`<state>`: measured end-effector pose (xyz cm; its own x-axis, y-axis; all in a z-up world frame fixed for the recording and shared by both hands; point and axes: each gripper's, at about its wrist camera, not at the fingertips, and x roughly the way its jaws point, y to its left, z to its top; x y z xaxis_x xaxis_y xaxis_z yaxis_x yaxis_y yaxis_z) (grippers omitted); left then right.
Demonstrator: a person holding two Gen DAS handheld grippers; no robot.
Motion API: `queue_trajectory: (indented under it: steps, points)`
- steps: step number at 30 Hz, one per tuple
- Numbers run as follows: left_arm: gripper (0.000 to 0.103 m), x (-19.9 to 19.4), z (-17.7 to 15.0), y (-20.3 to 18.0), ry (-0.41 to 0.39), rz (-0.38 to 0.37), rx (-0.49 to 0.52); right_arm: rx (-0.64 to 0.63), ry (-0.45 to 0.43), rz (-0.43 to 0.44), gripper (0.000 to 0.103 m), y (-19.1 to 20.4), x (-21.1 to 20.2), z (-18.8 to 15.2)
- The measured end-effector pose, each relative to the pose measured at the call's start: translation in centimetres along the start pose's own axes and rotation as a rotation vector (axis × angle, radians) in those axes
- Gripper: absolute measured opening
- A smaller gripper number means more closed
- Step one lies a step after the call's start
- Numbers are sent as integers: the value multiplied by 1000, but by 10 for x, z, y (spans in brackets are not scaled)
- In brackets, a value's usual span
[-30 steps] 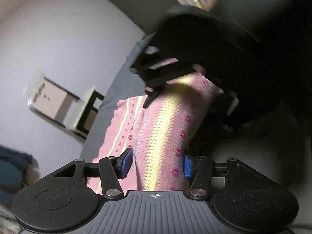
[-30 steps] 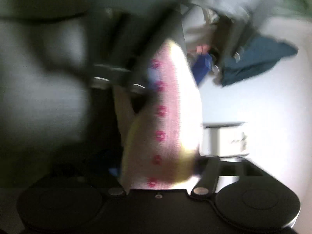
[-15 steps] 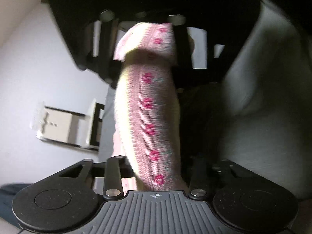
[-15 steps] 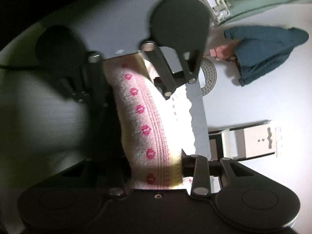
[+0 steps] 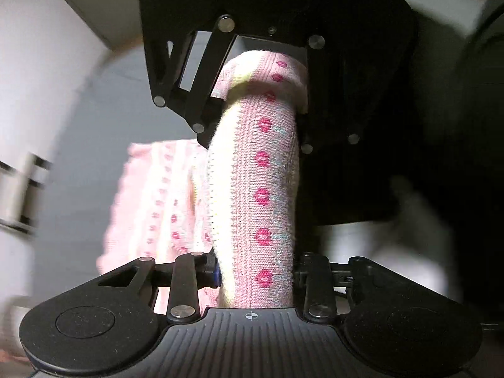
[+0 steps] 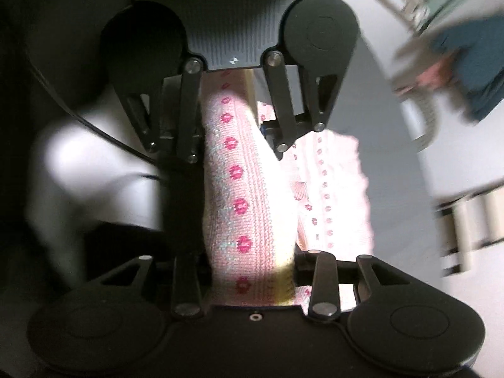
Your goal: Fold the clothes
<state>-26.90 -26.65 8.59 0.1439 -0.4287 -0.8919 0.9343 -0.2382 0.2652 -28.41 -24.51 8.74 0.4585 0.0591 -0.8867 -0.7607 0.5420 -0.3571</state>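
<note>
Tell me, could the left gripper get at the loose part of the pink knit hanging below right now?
Probably not. The left gripper is shut on the pink knit garment, stretched taut to the right gripper, also clamped. The hanging part lies off to the side; reaching it means letting go first.

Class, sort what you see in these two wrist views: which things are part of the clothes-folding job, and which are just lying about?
Part of the job:
- pink knit garment
- left gripper, shut on it
- right gripper, shut on it
- grey surface under the hanging cloth

Lying about:
- dark blue cloth
- white shelf unit
</note>
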Motion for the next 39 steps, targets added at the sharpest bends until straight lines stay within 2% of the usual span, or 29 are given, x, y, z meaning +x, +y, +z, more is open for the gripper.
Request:
queue_trajectory:
  steps: [2, 6, 9, 10, 11, 13, 15, 17, 19, 22, 25, 27, 28, 30, 35, 38, 39]
  points:
    - [34, -2, 0, 4, -1, -72, -19, 33, -3, 65, 37, -2, -5, -2]
    - [35, 4, -1, 21, 11, -24, 10, 115, 1, 150, 37, -32, 2, -9]
    - [49, 2, -2, 41, 17, 26, 15, 183, 4, 231, 37, -67, 11, -15]
    - [57, -1, -4, 48, 16, 40, 5, 206, 5, 258, 37, -79, 14, -17]
    - [66, -6, -9, 54, 13, 67, -12, 229, 6, 285, 37, -90, 17, -19]
    - [72, -14, -19, 65, 9, 123, -47, 274, 8, 339, 37, -114, 23, -23]
    - [72, -24, -33, 75, 6, 194, -98, 310, 10, 389, 37, -137, 30, -27]
    - [72, -34, -47, 81, 0, 277, -171, 303, 13, 416, 37, -107, 22, -2]
    - [72, -40, -58, 82, -30, 347, -252, 281, 18, 451, 38, -126, 34, 2]
    - [72, -36, -81, 95, -78, 380, -339, 232, 39, 485, 38, -164, 71, 17]
    - [72, -18, -90, 89, -112, 387, -406, 249, 71, 550, 38, -194, 95, 14]
    - [72, -5, -76, 81, -114, 399, -459, 294, 85, 585, 38, -212, 107, 4]
    - [72, 1, -69, 77, -116, 405, -486, 323, 83, 590, 38, -220, 113, -3]
    - [72, -2, -78, 67, -142, 402, -551, 378, 63, 592, 38, -231, 126, -17]
    - [73, 16, -92, 63, -200, 370, -678, 410, 22, 619, 39, -229, 145, -33]
    - [73, 31, -95, 67, -216, 346, -724, 422, 45, 617, 46, -227, 151, -36]
    - [73, 36, -96, 69, -220, 336, -741, 426, 53, 616, 51, -226, 153, -37]
